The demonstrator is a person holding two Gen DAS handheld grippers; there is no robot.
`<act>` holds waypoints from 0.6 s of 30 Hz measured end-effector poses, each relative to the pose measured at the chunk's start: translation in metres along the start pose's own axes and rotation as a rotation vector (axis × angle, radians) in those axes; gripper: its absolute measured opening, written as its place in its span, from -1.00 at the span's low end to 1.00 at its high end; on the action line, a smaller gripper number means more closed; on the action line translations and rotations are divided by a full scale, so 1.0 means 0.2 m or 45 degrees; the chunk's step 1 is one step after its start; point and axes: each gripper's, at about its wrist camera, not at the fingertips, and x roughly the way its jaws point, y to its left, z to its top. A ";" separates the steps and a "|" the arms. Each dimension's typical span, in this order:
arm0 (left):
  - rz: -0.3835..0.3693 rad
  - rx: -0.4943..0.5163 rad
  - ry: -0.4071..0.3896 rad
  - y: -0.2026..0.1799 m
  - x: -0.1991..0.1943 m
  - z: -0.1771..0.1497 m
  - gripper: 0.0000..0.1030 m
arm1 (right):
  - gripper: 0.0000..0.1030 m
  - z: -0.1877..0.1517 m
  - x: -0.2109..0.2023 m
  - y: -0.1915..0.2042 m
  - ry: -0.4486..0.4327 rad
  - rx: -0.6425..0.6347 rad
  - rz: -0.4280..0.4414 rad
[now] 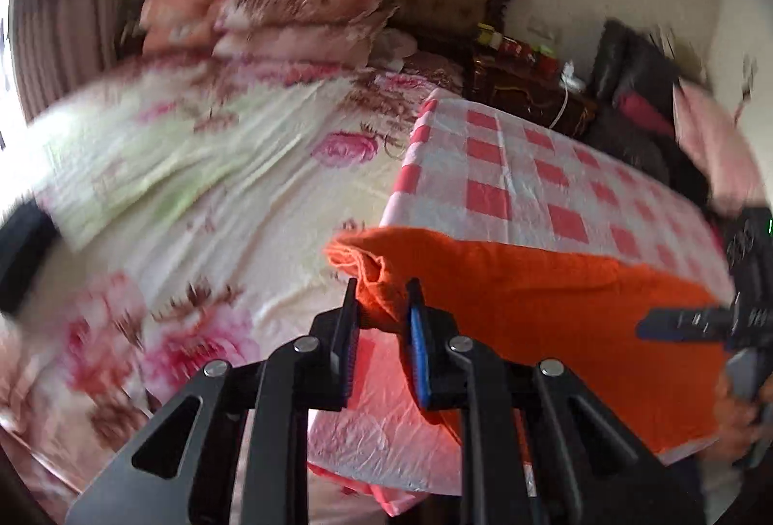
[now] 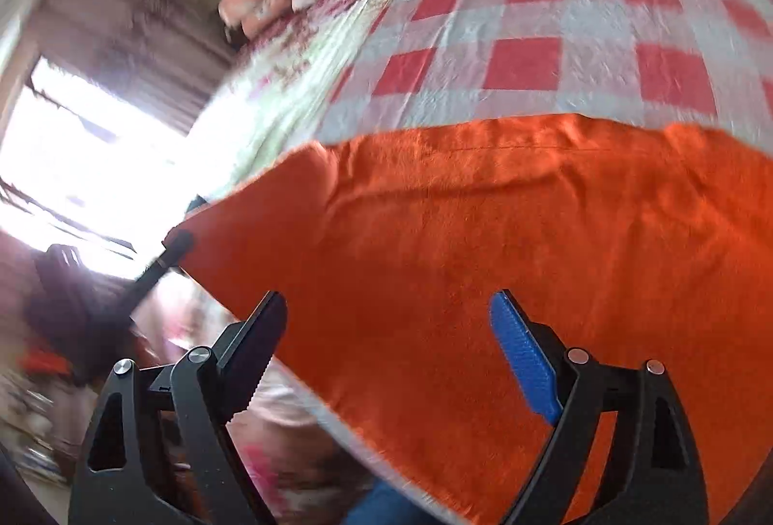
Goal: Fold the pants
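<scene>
— Where are the orange pants (image 1: 555,298)?
— On the checkered cloth (image 1: 507,167). My left gripper (image 1: 381,302) pinches their left corner; my right gripper (image 2: 386,331) hovers wide apart over the middle.

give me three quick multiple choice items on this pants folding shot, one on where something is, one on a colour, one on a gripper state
1. Where do the pants lie?
A. on the checked cloth
B. on the floor
C. over the headboard

2. What colour are the pants?
A. blue
B. orange
C. green

3. How does the left gripper stand?
A. wide open, clear of all fabric
B. closed on a bunched corner of the pants
C. closed on a pillow

Answers:
1. A, the orange fabric spreads over the red and white checks in both wrist views.
2. B, the fabric is bright orange throughout.
3. B, the left wrist view shows orange folds pinched between its narrow fingers, while the right gripper stands open over the pants.
</scene>
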 end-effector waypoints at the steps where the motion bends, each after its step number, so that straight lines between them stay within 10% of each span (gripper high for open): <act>1: 0.063 0.149 -0.039 -0.16 -0.03 0.03 -0.64 | 0.66 0.02 -0.05 -0.06 0.003 0.087 0.103; 7: 0.053 0.922 -0.175 -1.16 -0.10 -0.25 -0.64 | 0.71 0.01 -0.17 -0.39 0.044 0.420 0.534; 18: 0.041 1.027 -0.146 -1.46 -0.02 -0.54 -0.65 | 0.71 -0.10 -0.18 -0.59 0.086 0.497 0.629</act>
